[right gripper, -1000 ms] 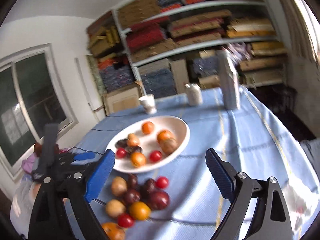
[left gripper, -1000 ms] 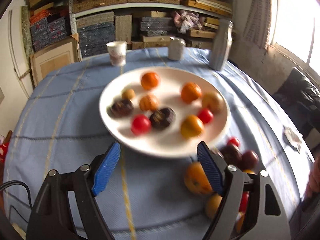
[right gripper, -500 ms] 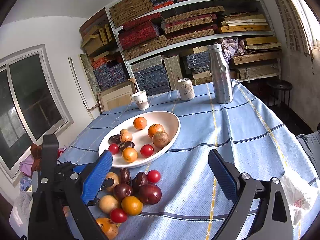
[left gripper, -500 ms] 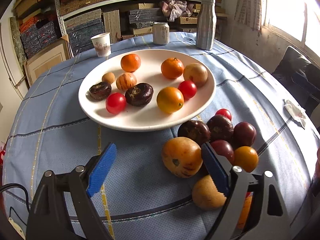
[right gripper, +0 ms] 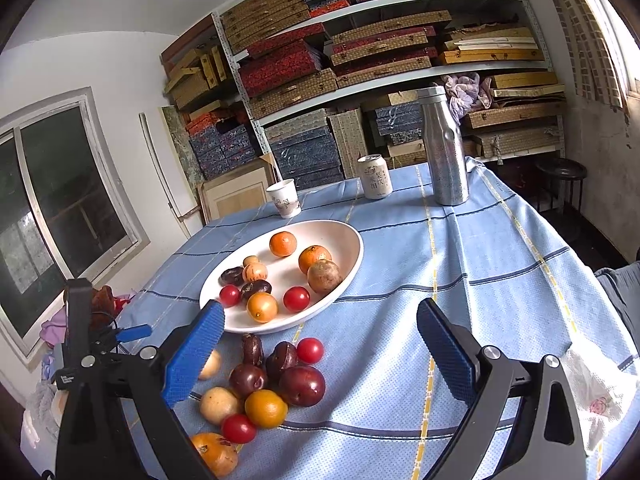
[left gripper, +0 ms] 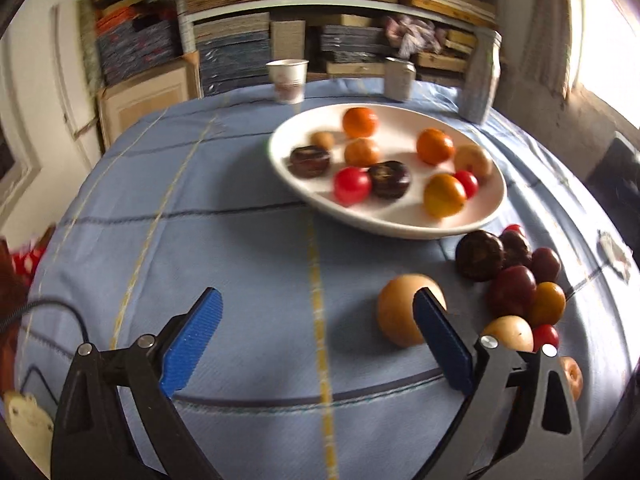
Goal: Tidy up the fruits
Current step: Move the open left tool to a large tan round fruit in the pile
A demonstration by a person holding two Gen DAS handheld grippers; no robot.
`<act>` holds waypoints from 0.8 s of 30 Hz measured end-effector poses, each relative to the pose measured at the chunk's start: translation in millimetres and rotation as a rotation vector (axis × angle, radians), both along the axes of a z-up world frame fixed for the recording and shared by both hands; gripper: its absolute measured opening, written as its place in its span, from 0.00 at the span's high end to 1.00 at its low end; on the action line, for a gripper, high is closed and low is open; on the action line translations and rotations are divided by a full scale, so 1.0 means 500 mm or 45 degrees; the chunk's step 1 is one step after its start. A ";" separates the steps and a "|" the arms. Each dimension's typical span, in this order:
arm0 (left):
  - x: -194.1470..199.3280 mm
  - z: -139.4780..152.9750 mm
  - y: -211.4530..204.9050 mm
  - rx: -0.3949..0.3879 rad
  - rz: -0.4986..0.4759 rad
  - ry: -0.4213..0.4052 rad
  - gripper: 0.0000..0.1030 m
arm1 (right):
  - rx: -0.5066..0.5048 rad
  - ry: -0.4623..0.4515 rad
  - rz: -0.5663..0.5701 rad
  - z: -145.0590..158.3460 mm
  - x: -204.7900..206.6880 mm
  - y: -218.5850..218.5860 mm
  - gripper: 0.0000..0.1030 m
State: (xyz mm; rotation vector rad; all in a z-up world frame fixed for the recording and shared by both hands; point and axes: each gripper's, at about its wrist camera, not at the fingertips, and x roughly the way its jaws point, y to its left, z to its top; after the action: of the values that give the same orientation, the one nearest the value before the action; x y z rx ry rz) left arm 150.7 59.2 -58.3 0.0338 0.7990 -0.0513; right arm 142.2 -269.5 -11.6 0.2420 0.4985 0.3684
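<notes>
A white plate (left gripper: pixel 486 216) (right gripper: pixel 348 264) holds several fruits: oranges, red tomatoes, dark plums. A loose pile of fruit (left gripper: pixel 516 284) (right gripper: pixel 276 380) lies on the blue tablecloth in front of it. A large tan-orange fruit (left gripper: pixel 402 312) sits just left of my left gripper's right finger. My left gripper (left gripper: pixel 318 336) is open and empty above the cloth, left of the pile. My right gripper (right gripper: pixel 320 344) is open and empty above the pile; the left gripper's blue tip (right gripper: pixel 134 333) shows beside it.
A paper cup (right gripper: pixel 285 198), a can (right gripper: pixel 375 177) and a metal bottle (right gripper: pixel 444 146) stand at the table's far side. Shelves of boxes fill the back wall. A crumpled wrapper (right gripper: pixel 596 396) lies at the right table edge.
My left gripper has swung left and back from the pile; plate and fruits now sit further right in its view. The right gripper has barely moved.
</notes>
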 end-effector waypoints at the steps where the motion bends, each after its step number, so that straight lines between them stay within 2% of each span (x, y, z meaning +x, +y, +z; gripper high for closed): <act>1: -0.006 0.002 0.008 -0.012 0.006 -0.009 0.08 | -0.002 0.001 -0.001 0.000 0.000 0.000 0.05; 5: -0.020 0.003 -0.008 0.022 -0.032 -0.035 0.08 | -0.007 0.008 -0.002 -0.003 -0.001 0.003 0.05; 11: -0.029 -0.010 -0.073 0.154 -0.149 -0.053 0.09 | -0.008 0.012 -0.002 -0.003 -0.001 0.005 0.05; 15: -0.031 -0.008 -0.091 0.162 -0.192 -0.066 0.09 | -0.010 0.015 -0.001 -0.003 -0.001 0.007 0.05; 16: -0.030 -0.011 -0.094 0.165 -0.202 -0.059 0.11 | -0.010 0.017 -0.001 -0.004 -0.001 0.008 0.05; 17: -0.027 -0.014 -0.097 0.165 -0.213 -0.046 0.20 | -0.011 0.019 -0.002 -0.004 0.000 0.009 0.05; 20: -0.012 -0.025 -0.102 0.144 -0.240 0.008 0.36 | -0.012 0.024 -0.002 -0.005 0.001 0.009 0.05; 24: -0.002 -0.034 -0.107 0.128 -0.256 0.037 0.38 | -0.013 0.027 -0.001 -0.007 0.001 0.009 0.05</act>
State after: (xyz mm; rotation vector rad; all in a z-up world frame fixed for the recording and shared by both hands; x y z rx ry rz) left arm 149.6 5.5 -75.4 0.2093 0.8247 -0.2023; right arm 142.7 -264.7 -14.8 0.2367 0.5209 0.3625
